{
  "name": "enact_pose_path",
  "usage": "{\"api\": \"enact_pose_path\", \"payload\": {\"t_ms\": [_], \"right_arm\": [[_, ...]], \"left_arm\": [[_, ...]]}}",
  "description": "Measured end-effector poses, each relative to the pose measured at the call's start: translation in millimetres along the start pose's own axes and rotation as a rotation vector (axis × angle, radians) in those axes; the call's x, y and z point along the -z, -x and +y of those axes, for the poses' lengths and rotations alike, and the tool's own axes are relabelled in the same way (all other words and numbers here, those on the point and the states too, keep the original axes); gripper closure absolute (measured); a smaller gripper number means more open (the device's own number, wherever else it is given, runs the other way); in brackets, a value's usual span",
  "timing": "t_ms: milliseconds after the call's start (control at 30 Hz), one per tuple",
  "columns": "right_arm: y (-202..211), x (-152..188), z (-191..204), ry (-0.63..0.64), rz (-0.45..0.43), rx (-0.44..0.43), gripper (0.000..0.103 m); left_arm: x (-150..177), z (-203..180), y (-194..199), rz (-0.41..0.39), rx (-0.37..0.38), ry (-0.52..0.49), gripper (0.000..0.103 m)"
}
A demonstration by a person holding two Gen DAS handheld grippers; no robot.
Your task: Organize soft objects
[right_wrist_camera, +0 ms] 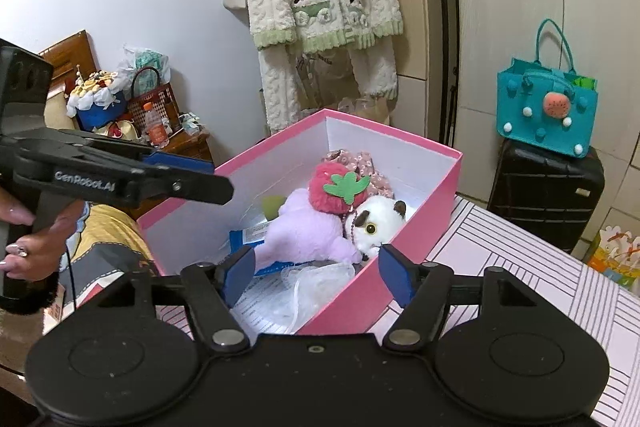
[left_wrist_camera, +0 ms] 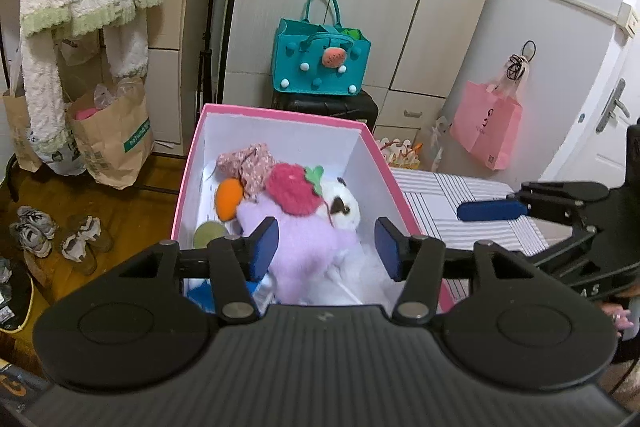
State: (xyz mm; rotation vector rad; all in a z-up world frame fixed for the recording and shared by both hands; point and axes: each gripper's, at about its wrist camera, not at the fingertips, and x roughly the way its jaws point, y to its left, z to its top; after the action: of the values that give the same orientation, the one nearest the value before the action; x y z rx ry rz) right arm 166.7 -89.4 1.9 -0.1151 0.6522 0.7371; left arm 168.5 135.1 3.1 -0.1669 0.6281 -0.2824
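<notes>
On the striped bench [right_wrist_camera: 520, 259], a pink box [left_wrist_camera: 188, 183] with white inner walls is seen standing open, and the soft things are gathered inside it. A lilac plush [left_wrist_camera: 308, 247] is laid near the middle, with a red strawberry plush [left_wrist_camera: 294, 189] resting on top of it and a white cat plush [right_wrist_camera: 380, 221] touching it on the right. An orange plush [left_wrist_camera: 229, 199] and a floral fabric piece [left_wrist_camera: 252, 163] are found toward the far left wall. The left gripper [left_wrist_camera: 327, 251] is held above the near end of the box, its jaws partly parted with nothing clamped between them. The right gripper [right_wrist_camera: 316, 273] is poised over the near edge, its jaws set wide and likewise empty. A teal felt bag [left_wrist_camera: 320, 67] is seen on a black suitcase [right_wrist_camera: 544, 195] behind.
</notes>
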Motion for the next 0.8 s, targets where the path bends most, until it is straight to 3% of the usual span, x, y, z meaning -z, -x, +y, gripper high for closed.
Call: {"api": "enact_pose_path", "payload": {"t_ms": [200, 300, 467, 800], "right_arm": [[26, 1, 11, 0.015, -0.027, 0.027, 0.027], [42, 5, 18, 0.022, -0.04, 0.062, 0.016], [62, 16, 23, 0.009, -0.032, 0.121, 0.012], [78, 30, 29, -0.012, 0.019, 0.358, 0.002]], "left_arm": [[8, -11, 23, 0.0, 0.009, 0.001, 0.046], [13, -21, 38, -0.03, -0.002, -0.016, 0.042], [24, -35, 52, -0.032, -0.011, -0.038, 0.039], [42, -57, 63, -0.036, -0.027, -0.067, 0.016]]}}
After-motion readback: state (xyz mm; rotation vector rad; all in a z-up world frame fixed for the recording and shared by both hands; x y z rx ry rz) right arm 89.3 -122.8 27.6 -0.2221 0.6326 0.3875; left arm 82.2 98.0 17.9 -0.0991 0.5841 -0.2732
